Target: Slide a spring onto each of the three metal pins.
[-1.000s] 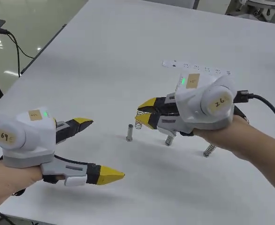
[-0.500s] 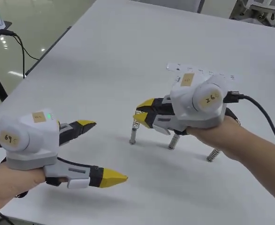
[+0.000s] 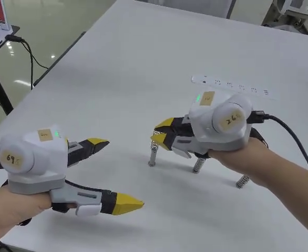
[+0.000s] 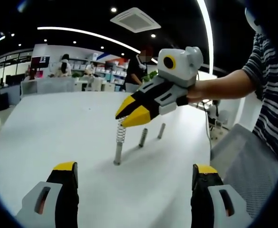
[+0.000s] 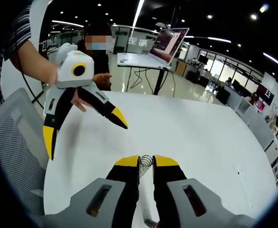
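While the left gripper hangs low over the table with its jaws wide apart and nothing between them, the work goes on at the left pin. One second ago this pin stood bare and the spring was held beside its top; now the spring sits around the upper part of the pin, and the lower part shows bare in the left gripper view. The right gripper has its jaws closed on the top of the spring. I judge this is the last spring, needing only a push down and a release, because the middle pin and the right pin already look covered with coils. The tops of the left and middle pins are hidden behind the right gripper, so I cannot tell how deep the spring sits.
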Demonstrator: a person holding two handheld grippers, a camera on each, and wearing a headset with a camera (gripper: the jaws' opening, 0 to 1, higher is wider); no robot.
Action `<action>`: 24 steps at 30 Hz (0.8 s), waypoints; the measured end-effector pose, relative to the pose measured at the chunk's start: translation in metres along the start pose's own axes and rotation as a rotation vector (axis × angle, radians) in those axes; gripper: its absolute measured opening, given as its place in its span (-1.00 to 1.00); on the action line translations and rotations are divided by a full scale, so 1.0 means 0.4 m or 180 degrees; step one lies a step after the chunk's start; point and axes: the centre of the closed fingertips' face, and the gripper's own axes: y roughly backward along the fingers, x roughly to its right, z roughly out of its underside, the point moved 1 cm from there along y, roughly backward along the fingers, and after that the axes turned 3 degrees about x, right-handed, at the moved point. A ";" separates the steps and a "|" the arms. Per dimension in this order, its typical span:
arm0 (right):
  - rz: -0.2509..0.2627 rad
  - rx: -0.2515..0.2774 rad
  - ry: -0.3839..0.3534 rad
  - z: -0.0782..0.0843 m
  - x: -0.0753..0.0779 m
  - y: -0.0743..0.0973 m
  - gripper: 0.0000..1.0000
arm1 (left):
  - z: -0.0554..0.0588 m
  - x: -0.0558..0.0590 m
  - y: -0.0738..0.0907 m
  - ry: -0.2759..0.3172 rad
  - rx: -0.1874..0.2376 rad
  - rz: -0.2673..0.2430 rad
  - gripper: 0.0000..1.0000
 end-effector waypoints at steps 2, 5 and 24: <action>-0.0015 -0.0014 -0.0001 0.005 -0.002 -0.002 -0.86 | 0.000 -0.001 0.001 0.0005 0.0003 -0.0003 0.95; -0.0017 -0.0040 0.0009 0.013 -0.002 -0.006 -0.86 | -0.001 -0.001 0.003 0.0008 0.0015 -0.0005 0.95; -0.0137 -0.0307 -0.0006 0.091 -0.028 -0.056 -0.85 | 0.007 -0.004 0.014 0.0054 0.0024 -0.0035 0.93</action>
